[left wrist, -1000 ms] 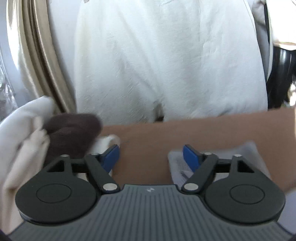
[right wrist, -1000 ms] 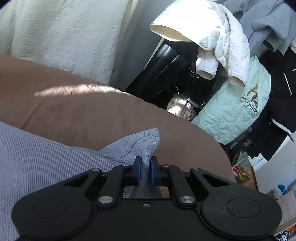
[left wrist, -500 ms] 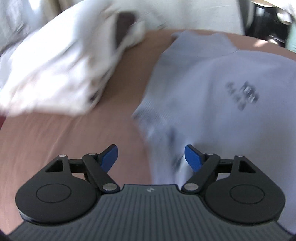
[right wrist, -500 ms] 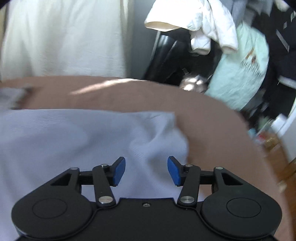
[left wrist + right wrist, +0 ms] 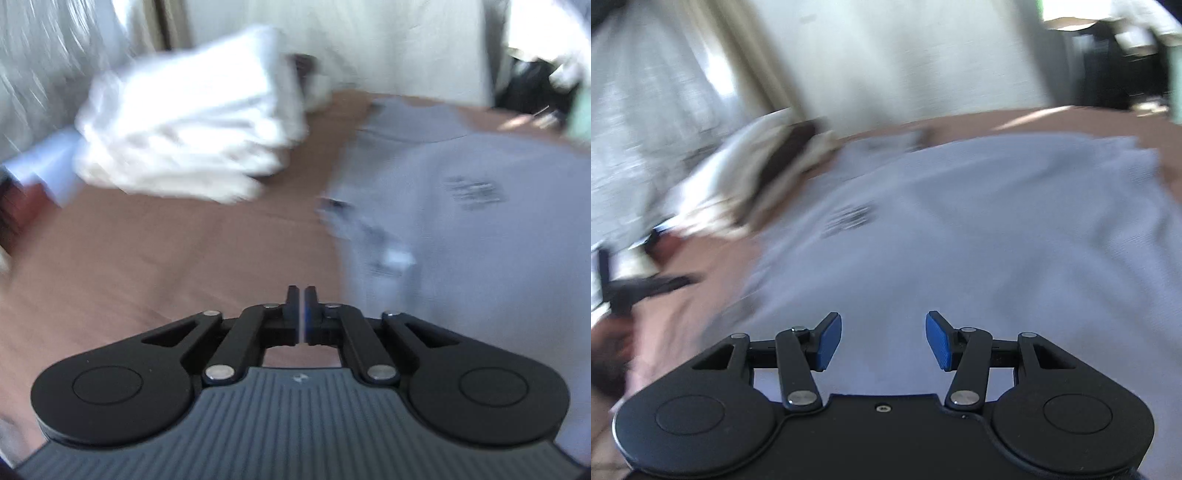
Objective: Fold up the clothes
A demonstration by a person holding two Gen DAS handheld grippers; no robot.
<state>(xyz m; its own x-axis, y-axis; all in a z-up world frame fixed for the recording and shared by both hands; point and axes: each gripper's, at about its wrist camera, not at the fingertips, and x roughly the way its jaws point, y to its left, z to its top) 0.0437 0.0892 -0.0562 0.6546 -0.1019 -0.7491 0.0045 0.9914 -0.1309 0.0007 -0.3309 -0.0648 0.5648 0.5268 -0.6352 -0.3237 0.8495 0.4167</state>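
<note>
A pale grey-blue T-shirt [image 5: 480,229] with a small dark print lies spread flat on the brown surface [image 5: 166,266]; it also fills the right wrist view [image 5: 979,236]. My left gripper [image 5: 303,299] is shut with nothing between the fingers, above the brown surface just left of the shirt's edge. My right gripper [image 5: 883,332] is open and empty, hovering over the shirt's near part. Both views are motion-blurred.
A heap of white clothes [image 5: 192,133] with a dark brown piece lies at the back left; it shows in the right wrist view [image 5: 750,173] too. Pale curtains [image 5: 886,55] hang behind. Dark furniture [image 5: 532,85] stands at the far right.
My left gripper has closed from wide open on nothing. My right gripper let go of the shirt's corner a second ago, stays open, and has swung left over the shirt.
</note>
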